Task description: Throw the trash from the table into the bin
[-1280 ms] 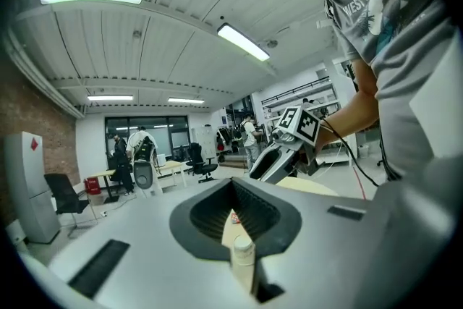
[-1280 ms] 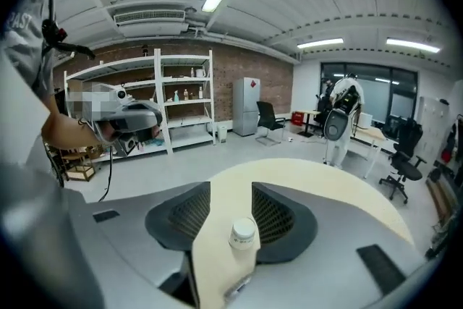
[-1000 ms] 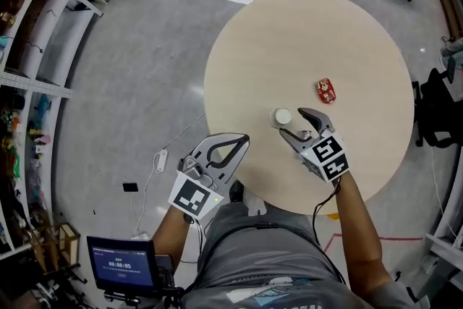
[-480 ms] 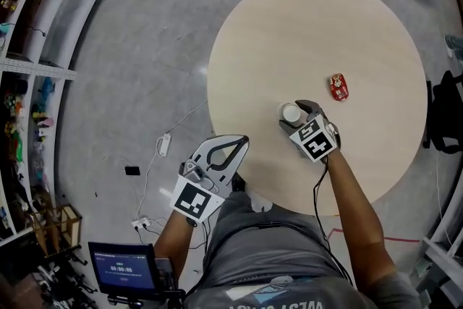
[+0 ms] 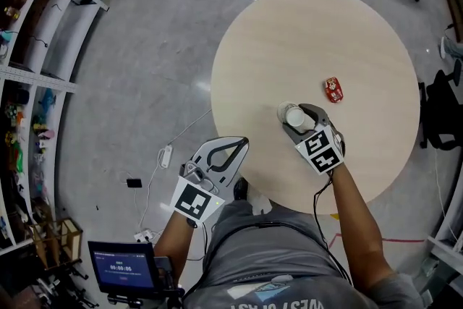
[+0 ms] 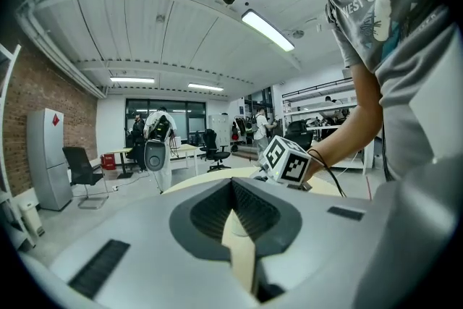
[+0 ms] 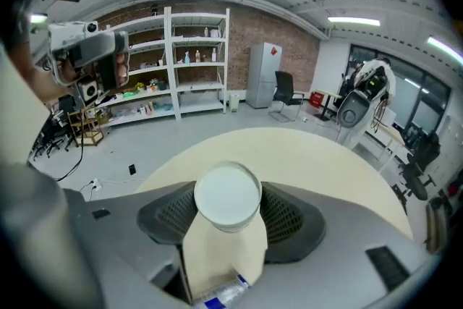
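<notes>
I see my right gripper jaws spread around a white-lidded container on the tabletop, no label readable. My left gripper jaws are pressed together.

The round table was coloured pale beige. A small wrapper was printed red, a bottle's cap was left white, and black-and-white squares were printed on each marker cube.
</notes>
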Demonstrator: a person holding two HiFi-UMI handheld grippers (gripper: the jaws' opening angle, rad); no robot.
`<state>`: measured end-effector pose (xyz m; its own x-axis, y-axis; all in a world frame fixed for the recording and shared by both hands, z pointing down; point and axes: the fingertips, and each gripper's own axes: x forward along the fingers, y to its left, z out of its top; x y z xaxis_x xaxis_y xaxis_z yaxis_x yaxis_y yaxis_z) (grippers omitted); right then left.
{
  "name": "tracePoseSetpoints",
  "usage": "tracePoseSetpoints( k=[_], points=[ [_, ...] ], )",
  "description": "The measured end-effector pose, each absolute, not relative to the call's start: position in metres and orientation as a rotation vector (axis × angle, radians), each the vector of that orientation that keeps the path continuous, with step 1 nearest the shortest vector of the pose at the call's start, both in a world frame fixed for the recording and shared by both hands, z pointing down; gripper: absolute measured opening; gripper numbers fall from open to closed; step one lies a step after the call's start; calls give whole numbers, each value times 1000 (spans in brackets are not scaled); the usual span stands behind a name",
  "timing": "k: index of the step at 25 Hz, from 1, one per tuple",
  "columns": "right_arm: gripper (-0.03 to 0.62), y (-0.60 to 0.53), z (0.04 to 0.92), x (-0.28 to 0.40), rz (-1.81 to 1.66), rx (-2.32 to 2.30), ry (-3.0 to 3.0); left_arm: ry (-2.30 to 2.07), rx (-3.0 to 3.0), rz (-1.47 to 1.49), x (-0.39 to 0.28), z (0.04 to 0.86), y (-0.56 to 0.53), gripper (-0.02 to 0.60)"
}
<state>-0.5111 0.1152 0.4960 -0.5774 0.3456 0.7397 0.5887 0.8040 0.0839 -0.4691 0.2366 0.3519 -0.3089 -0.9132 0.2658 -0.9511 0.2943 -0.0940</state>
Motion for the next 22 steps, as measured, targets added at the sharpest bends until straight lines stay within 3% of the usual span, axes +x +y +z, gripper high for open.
tracePoseSetpoints(
  k=[16, 22],
  points=[
    [273, 121, 298, -401, -423, -410, -2654, -2423, 2091, 404, -406, 278, 243, 41],
    [273, 116, 234, -316, -437, -266, -2773, -2375, 2282, 451, -342, 237, 229, 41]
  ],
)
